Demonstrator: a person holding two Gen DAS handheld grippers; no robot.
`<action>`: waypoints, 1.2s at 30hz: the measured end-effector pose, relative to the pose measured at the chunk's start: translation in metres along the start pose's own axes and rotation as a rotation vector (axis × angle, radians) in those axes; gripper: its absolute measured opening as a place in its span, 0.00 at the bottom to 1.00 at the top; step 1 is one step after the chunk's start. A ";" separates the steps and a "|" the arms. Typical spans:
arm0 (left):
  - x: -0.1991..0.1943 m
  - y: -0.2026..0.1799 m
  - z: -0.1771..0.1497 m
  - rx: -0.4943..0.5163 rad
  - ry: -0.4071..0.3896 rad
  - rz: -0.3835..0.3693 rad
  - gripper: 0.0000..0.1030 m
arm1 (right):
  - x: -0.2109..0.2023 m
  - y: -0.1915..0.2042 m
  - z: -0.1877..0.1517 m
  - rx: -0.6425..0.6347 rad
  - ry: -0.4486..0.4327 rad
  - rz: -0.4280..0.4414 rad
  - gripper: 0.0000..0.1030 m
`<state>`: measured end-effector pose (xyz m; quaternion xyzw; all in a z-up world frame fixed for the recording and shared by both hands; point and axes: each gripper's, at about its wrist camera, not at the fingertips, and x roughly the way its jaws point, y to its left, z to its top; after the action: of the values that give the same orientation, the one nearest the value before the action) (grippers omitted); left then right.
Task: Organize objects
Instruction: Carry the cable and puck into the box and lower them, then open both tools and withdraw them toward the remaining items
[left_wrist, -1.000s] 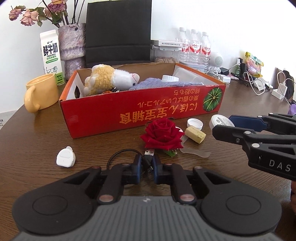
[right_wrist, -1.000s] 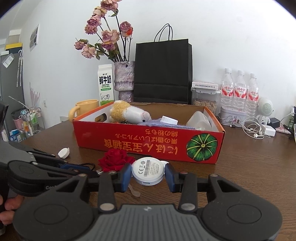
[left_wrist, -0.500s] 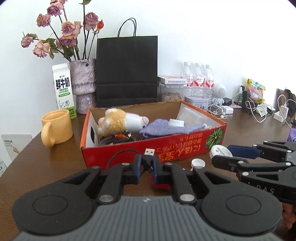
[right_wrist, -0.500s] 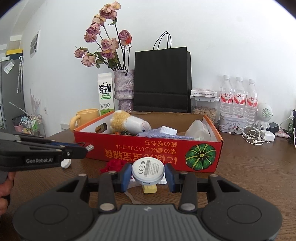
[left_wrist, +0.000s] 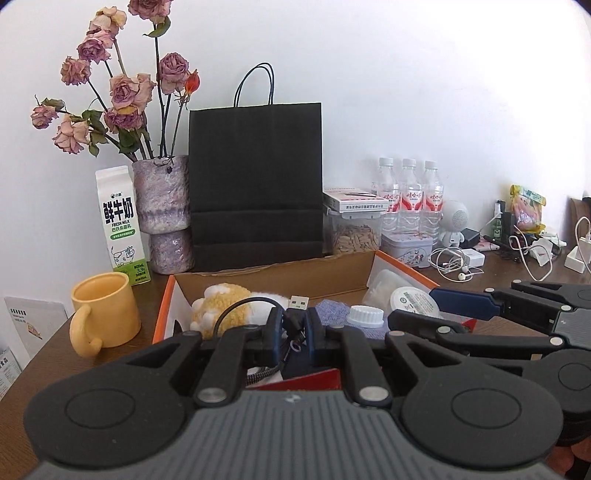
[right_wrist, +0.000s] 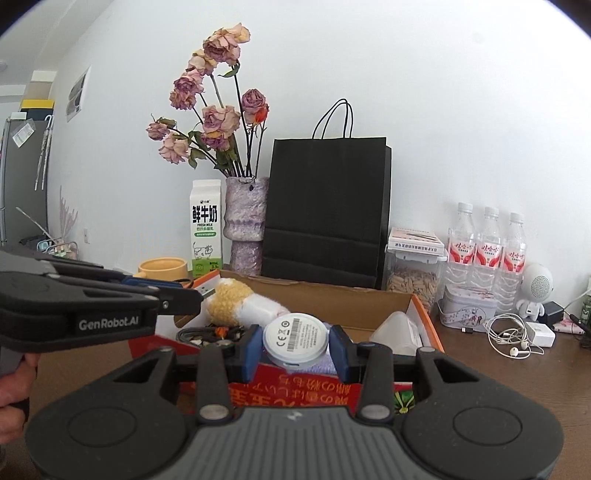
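I'm gripping a USB cable (left_wrist: 297, 314) in my left claw (left_wrist: 291, 328) and a white puck (right_wrist: 295, 341) in my right claw (right_wrist: 295, 349). I'm thinking both need carrying past the near edge of the red box (right_wrist: 295, 391) before I'm letting go.

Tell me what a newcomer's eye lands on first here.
The two loaded tools: the left hand-held gripper pinches a black USB cable, the right hand-held gripper clamps a white round disc, both raised over the red cardboard box. Behind stands a tall black paper bag.
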<state>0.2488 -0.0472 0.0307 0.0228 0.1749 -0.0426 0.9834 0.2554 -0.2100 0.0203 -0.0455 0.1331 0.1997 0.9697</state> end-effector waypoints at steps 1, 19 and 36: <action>0.006 0.001 0.001 -0.004 0.001 0.006 0.13 | 0.006 -0.002 0.001 0.008 -0.004 -0.002 0.37; 0.079 0.014 -0.010 -0.036 0.087 0.029 0.15 | 0.087 -0.061 -0.011 0.112 0.092 -0.021 0.38; 0.062 0.025 -0.011 -0.111 -0.018 0.134 1.00 | 0.075 -0.056 -0.014 0.101 0.047 -0.078 0.96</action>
<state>0.3052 -0.0261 -0.0006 -0.0204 0.1661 0.0330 0.9853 0.3412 -0.2353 -0.0120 -0.0062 0.1638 0.1535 0.9745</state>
